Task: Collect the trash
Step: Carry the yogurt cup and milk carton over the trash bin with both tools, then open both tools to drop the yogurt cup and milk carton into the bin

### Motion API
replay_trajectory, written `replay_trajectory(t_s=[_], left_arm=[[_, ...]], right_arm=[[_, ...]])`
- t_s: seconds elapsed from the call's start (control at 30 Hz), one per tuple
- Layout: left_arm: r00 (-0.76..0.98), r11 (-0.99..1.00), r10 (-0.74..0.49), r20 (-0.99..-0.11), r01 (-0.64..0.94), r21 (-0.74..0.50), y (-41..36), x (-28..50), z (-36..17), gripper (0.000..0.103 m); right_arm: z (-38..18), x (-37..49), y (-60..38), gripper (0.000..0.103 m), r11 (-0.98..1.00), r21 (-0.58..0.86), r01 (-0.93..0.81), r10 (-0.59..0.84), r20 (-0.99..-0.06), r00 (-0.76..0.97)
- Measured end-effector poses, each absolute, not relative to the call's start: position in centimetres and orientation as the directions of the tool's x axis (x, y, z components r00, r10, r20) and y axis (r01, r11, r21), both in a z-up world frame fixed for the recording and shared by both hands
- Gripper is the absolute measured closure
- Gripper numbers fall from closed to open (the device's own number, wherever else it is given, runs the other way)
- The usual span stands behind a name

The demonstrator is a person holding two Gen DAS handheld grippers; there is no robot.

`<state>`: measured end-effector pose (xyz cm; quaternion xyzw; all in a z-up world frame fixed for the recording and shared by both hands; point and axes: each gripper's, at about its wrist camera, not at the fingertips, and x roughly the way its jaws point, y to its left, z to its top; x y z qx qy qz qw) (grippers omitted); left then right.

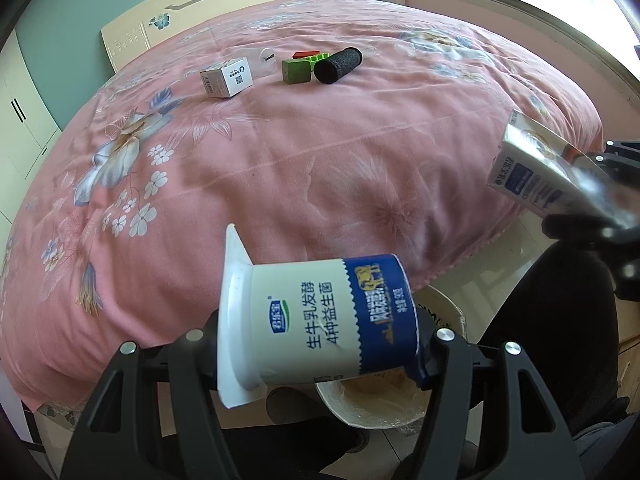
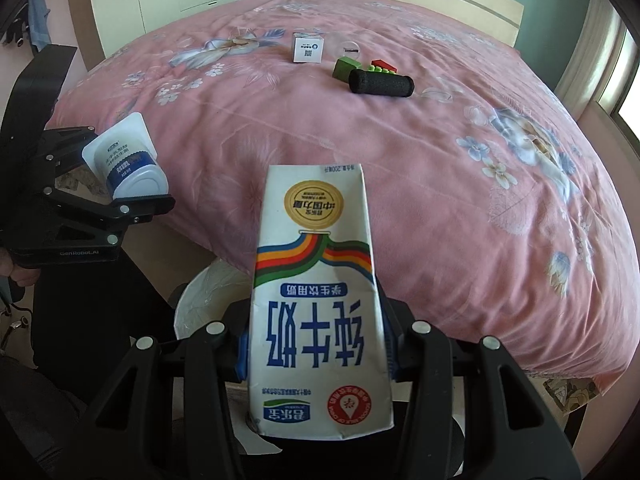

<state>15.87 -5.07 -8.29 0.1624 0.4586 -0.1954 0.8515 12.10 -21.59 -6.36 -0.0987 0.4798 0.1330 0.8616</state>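
My left tongs (image 1: 320, 344) are clamped on a white and blue yoghurt cup (image 1: 316, 320), which lies sideways between them with its wide rim to the left. Just below the cup I see a white bin (image 1: 372, 408) with a clear liner on the floor, at the foot of the bed (image 1: 280, 168). Further back on the pink floral bedspread, going left to right, sit a small white box (image 1: 228, 78), a green block (image 1: 296, 70) touching a red brick (image 1: 308, 55), and a black foam roller (image 1: 338, 65) just beside the block. My right tongs (image 2: 318, 356) are clamped on a milk carton (image 2: 316, 300), held upside down with its printed face towards the camera. The carton hangs over the bed's edge, with the bin's rim partly hidden behind it.
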Motion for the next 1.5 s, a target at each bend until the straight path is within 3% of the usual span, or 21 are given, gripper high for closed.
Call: replay_trajectory(t_s=[0.7, 1.5], left_arm=[[0.328, 0.815, -0.224, -0.918, 0.579, 0.007, -6.3, 11.1, -15.3, 0.037], [0.129, 0.819, -0.173, -0.976, 0.569, -0.070, -7.4, 13.0, -24.4, 0.037]], right_arm=[[-12.1, 7.8, -17.7, 0.054, 0.923, 0.014, -0.384, 0.173, -0.908, 0.382], [-20.5, 12.2, -14.7, 0.054, 0.897, 0.062, -0.438, 0.164, -0.966, 0.199]])
